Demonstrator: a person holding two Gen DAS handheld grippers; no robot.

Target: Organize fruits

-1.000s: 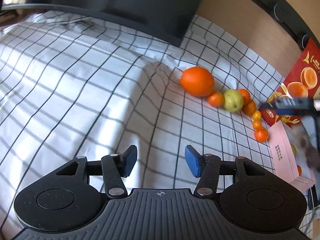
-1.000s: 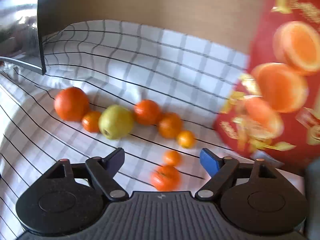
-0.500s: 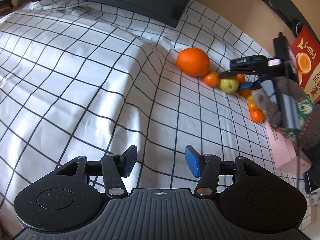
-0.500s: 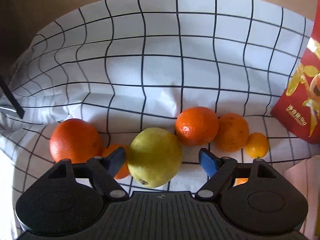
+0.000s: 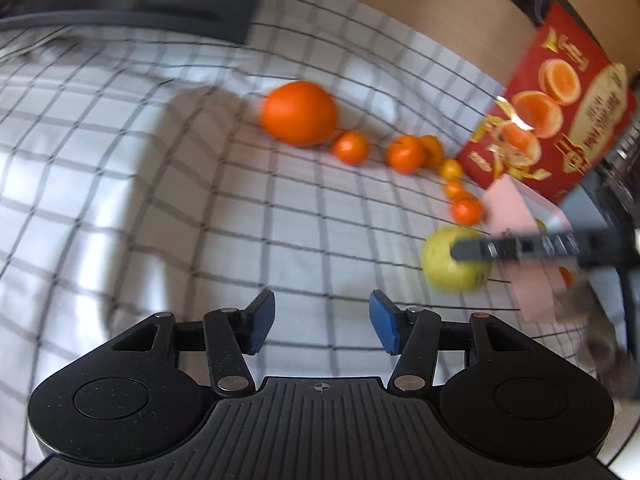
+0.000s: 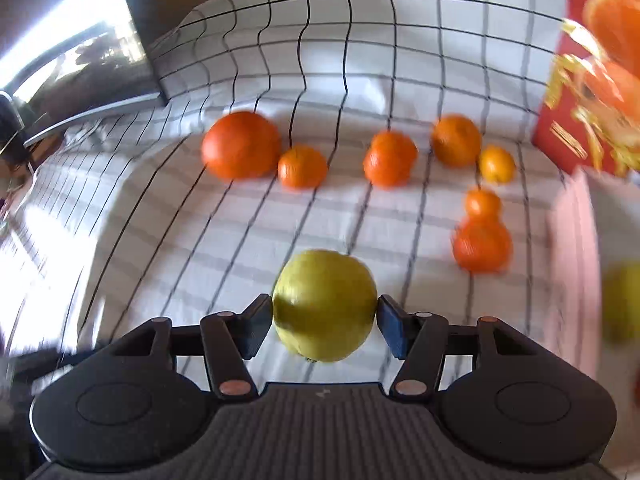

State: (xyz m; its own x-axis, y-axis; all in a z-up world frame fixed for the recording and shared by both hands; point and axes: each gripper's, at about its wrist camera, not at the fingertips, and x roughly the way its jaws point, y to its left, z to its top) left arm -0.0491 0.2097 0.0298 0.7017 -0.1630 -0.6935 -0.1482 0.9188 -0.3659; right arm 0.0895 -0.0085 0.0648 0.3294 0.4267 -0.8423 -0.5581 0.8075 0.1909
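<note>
Left wrist view: left claw apart, empty, above checked cloth. Oranges strung out ahead; red orange carton far right. Right claw at right, on yellow-green apple.

Right wrist view: right claw just closed, pads clamped on apple flanks, likely for transfer. Pink box at right holds one yellow fruit, blurred.

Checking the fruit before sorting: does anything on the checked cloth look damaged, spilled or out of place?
Nothing looks damaged or spilled. The only odd one out is the yellow-green round fruit, gripped in the right hand-held gripper, away from the row of orange citrus fruits.
</note>
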